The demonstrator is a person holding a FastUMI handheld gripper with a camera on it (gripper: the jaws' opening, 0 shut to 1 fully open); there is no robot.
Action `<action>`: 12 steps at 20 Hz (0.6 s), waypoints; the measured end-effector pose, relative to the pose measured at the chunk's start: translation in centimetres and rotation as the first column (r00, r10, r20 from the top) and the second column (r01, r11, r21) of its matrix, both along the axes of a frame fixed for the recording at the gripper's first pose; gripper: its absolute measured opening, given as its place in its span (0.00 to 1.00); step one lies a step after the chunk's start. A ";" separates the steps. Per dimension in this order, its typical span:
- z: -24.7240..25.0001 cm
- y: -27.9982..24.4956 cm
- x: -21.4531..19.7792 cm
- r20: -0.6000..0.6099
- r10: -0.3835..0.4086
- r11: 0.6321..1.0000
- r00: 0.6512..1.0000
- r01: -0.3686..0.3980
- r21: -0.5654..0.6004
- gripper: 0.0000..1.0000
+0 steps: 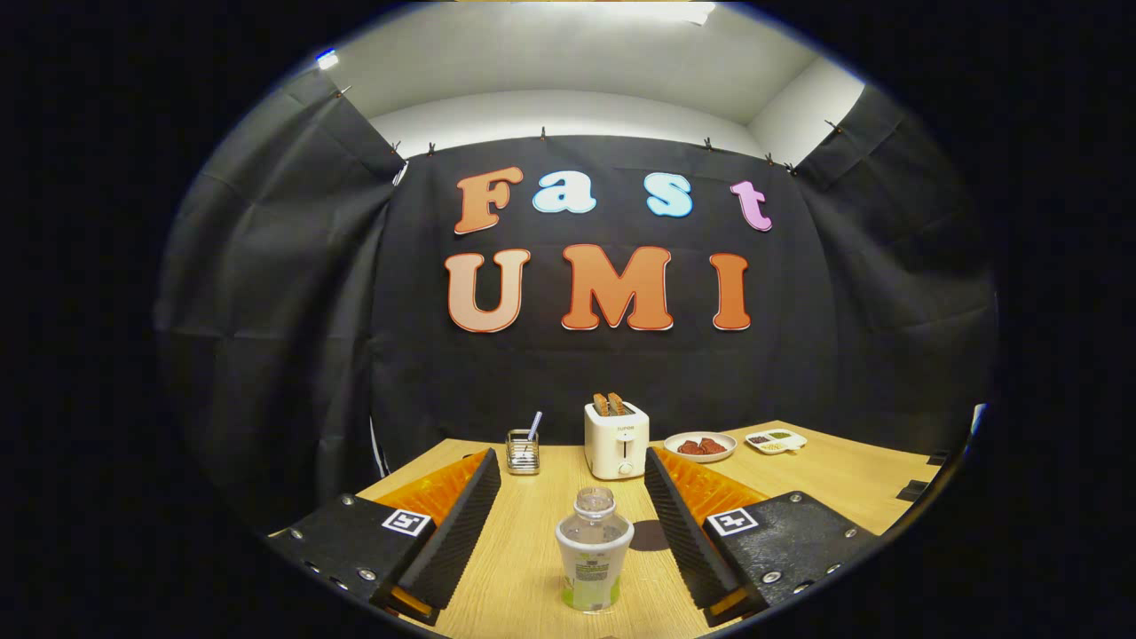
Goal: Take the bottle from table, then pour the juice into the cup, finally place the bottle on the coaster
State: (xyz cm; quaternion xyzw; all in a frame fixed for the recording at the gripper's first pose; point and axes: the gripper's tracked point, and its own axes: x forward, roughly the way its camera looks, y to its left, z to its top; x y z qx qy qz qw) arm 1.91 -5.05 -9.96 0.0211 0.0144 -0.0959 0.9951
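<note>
The hand-held gripper (572, 532) is spread wide, its fingers flanking an upright, uncapped clear bottle (594, 552) without touching it (a dark round coaster (652, 535) lies just behind). Farther along the worktop (532, 515) stand a wire holder (523, 452), toaster (616, 439) and plate (700, 446).
</note>
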 end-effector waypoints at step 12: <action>-12.7 -1.4 1.4 -0.265 -0.030 0.999 0.964 0.032 0.003 0.97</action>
